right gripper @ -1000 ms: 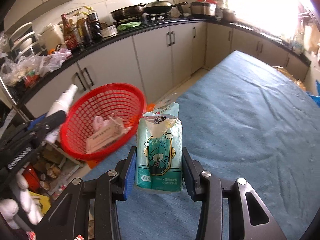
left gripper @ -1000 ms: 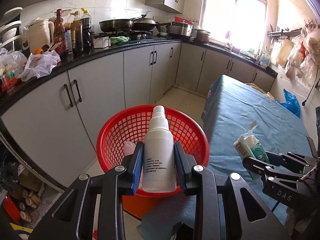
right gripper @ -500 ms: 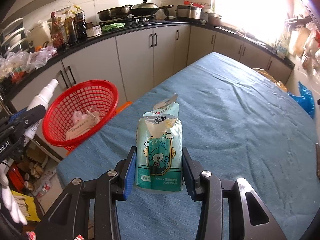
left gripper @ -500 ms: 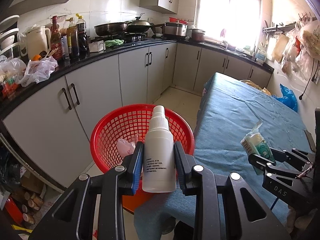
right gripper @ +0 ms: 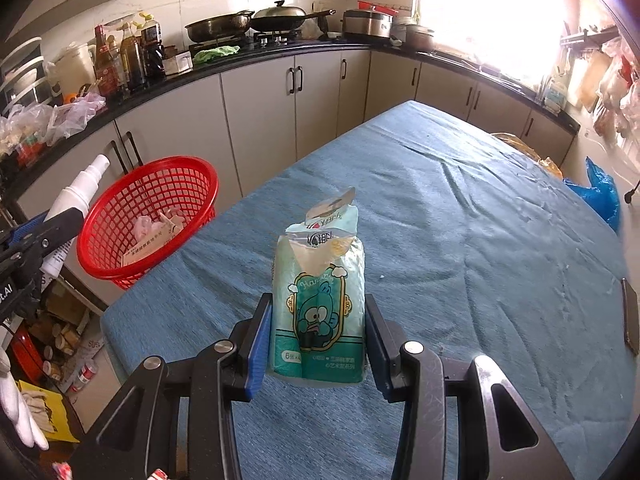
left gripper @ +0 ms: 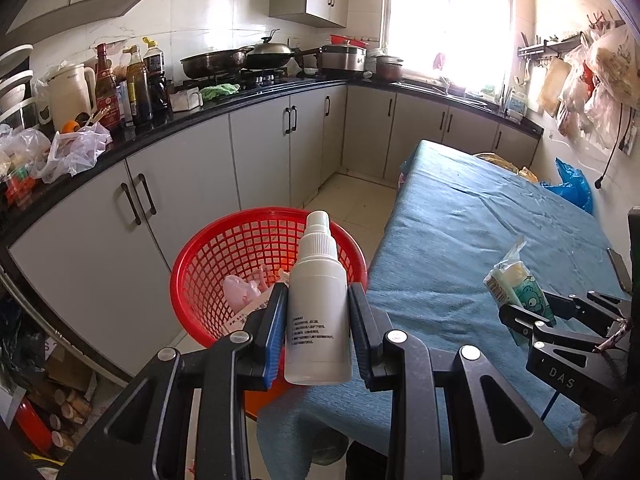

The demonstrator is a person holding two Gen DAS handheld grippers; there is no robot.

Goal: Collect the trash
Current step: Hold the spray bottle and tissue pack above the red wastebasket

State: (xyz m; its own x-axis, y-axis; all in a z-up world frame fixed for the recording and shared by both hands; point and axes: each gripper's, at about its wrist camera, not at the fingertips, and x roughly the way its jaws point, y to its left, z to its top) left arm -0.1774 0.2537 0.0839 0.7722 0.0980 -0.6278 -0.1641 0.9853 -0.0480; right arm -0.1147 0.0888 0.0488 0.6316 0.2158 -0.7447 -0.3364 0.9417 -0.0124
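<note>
My left gripper (left gripper: 318, 320) is shut on a white spray bottle (left gripper: 318, 320), held upright in front of the red mesh basket (left gripper: 240, 248). That basket holds a pink wrapper and a paper box and stands off the table's near left corner. My right gripper (right gripper: 318, 332) is shut on a green tissue pack (right gripper: 320, 312) with a cartoon print and a torn top, held over the blue tablecloth (right gripper: 460, 208). The right wrist view also shows the spray bottle (right gripper: 76, 204) and the basket (right gripper: 152, 216) at the left. The tissue pack (left gripper: 520, 284) appears at the right of the left wrist view.
Grey cabinets (left gripper: 256, 152) under a black counter crowded with bottles, bags, pans and a kettle run along the left and back. A dark flat object (right gripper: 630, 320) lies at the table's right edge. Boxes and clutter fill the floor at lower left. A white-gloved hand (right gripper: 16, 412) shows.
Both grippers have pulled back from the basket, which now looks smaller and farther left in both views. Each keeps its grip on its item.
</note>
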